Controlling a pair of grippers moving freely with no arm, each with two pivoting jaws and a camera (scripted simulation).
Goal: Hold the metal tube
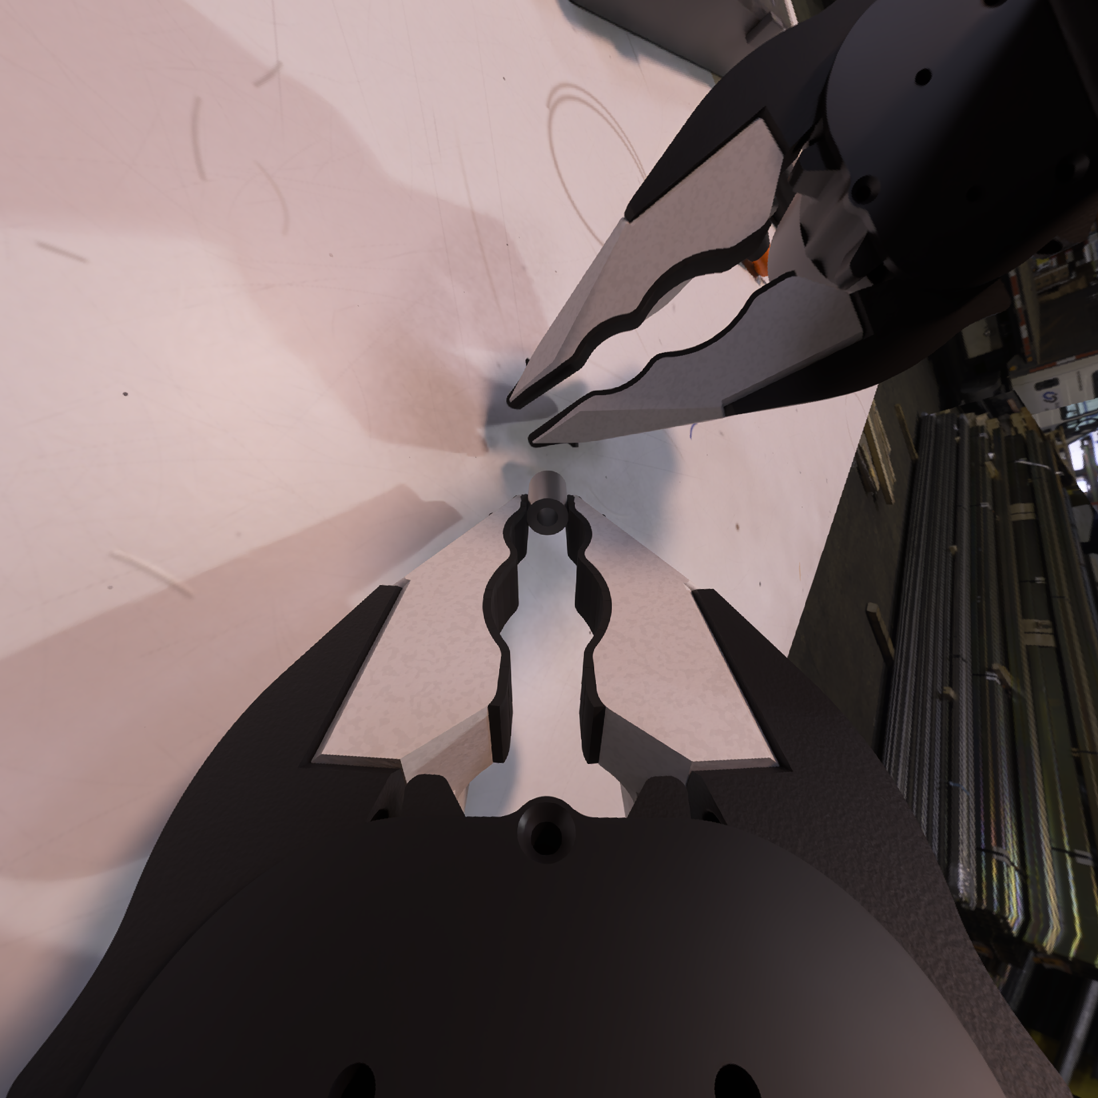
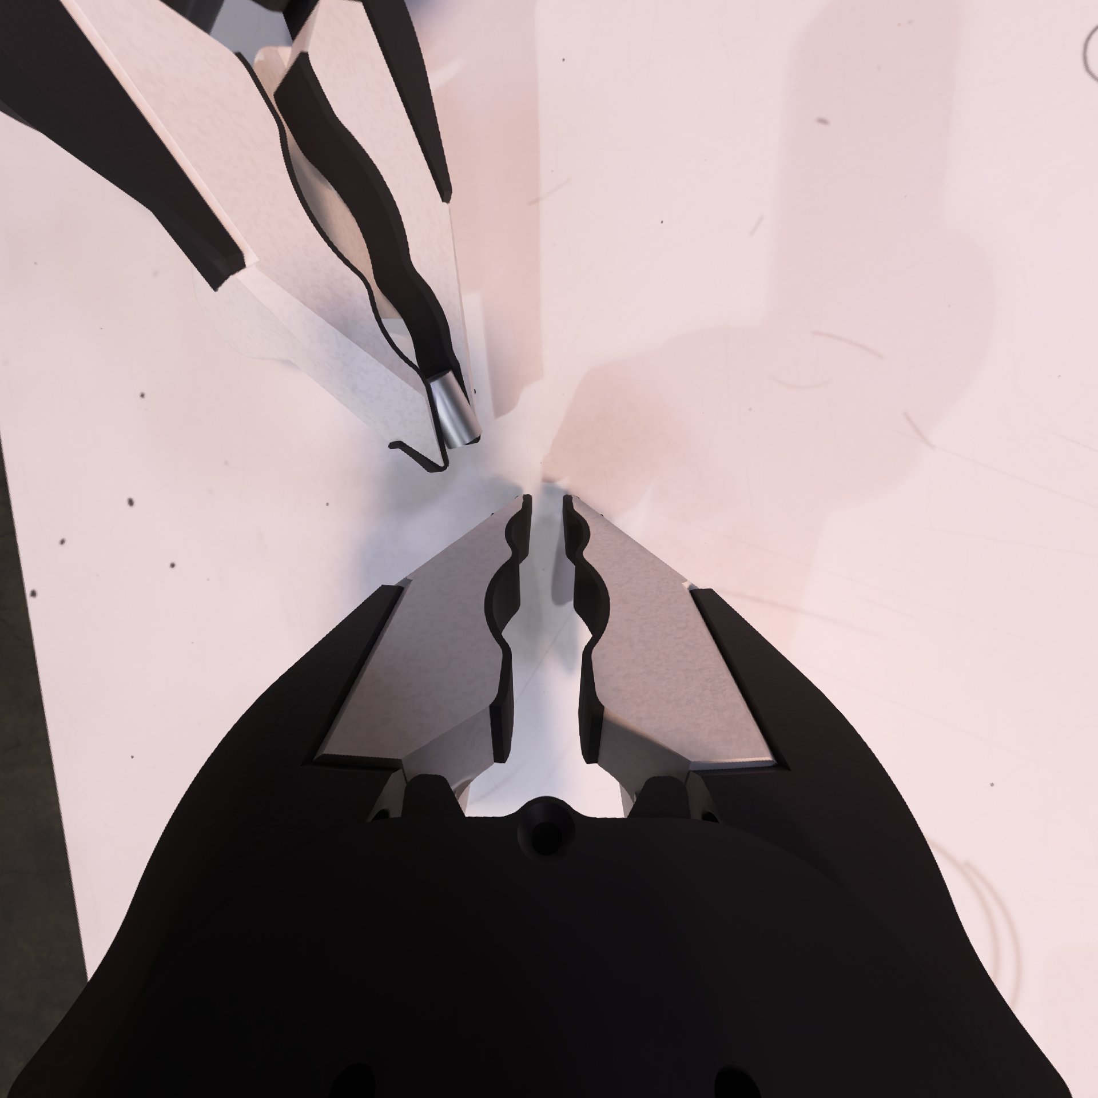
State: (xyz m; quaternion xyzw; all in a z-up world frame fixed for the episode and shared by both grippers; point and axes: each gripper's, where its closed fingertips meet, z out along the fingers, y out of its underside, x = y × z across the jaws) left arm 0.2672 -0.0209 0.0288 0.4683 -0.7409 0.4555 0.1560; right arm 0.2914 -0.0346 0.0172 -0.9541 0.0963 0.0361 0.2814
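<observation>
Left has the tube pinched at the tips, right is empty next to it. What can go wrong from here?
1. The left gripper grips the metal tube only at its fingertips, with most of the tube sticking out past them; it may pivot or slip out.
2. The right gripper, slightly open and empty, has its tips close to the tube's free end; any drift could knock it.
3. Both grippers sit low over the white table; dipping further risks scraping it.

Left gripper (image 1: 547, 516) clamped; right gripper (image 2: 545, 500) parted.
</observation>
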